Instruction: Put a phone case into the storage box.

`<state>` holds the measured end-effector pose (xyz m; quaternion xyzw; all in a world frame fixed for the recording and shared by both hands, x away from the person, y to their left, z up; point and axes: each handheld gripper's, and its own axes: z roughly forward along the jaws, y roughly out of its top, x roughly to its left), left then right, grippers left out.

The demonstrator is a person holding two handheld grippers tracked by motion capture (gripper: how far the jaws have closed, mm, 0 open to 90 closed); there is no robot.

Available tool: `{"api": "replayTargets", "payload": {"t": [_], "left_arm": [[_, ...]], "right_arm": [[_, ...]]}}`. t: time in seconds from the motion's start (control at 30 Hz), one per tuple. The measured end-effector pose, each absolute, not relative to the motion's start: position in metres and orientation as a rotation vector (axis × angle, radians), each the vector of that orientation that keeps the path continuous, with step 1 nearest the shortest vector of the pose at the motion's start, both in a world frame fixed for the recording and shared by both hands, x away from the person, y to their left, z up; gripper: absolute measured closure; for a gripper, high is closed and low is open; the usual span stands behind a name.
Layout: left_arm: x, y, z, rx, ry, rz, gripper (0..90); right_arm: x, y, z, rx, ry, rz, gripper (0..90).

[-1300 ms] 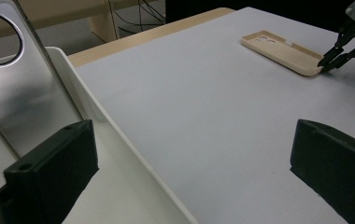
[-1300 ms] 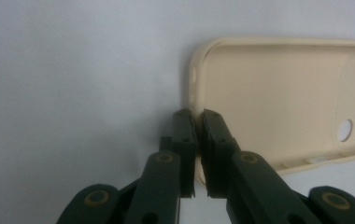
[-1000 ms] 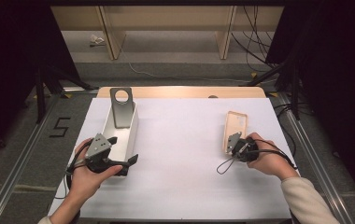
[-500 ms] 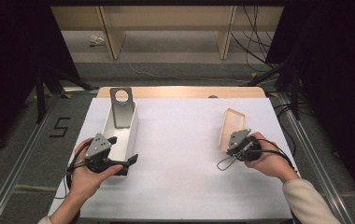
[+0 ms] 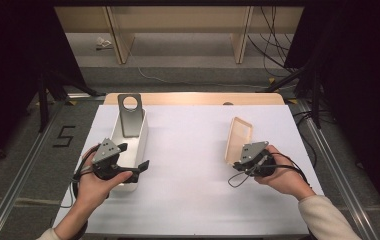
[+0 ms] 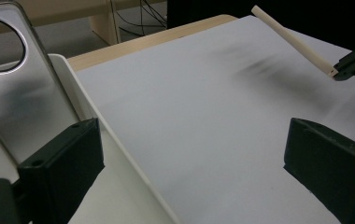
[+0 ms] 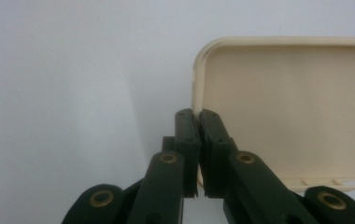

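The right gripper (image 7: 195, 116) is pinching the cream lid (image 5: 240, 139) by its rim, fingers clamped. The left gripper (image 5: 128, 167), fingers apart, is straddling the white box (image 5: 140, 131) wall. Lifting the lid level should prevent slipping.

A white worktop (image 5: 193, 200) with a pale wooden far edge (image 5: 193, 98) sat in the middle of a dim room. Grey floor (image 5: 188, 75) surrounded it, marked with a black number 5 (image 5: 64, 136) to the left. Metal rails (image 5: 23, 170) ran along both sides. Beyond stood light wooden furniture legs (image 5: 115, 35), with black cables (image 5: 273, 35) trailing at the far right. Darkness flanked both sides.
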<state>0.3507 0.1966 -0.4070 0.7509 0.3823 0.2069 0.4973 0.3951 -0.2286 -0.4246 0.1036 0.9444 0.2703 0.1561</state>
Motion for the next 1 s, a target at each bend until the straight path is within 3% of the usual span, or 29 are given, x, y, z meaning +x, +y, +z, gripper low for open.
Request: {"api": "replayTargets", "payload": {"t": [1.0], "left_arm": [[0.397,0.117,-0.379,1.933,0.812,0.409,12.9]], "right_arm": [[0.371,-0.198,-0.419,0.177,2.716,0.924,87.7]]}}
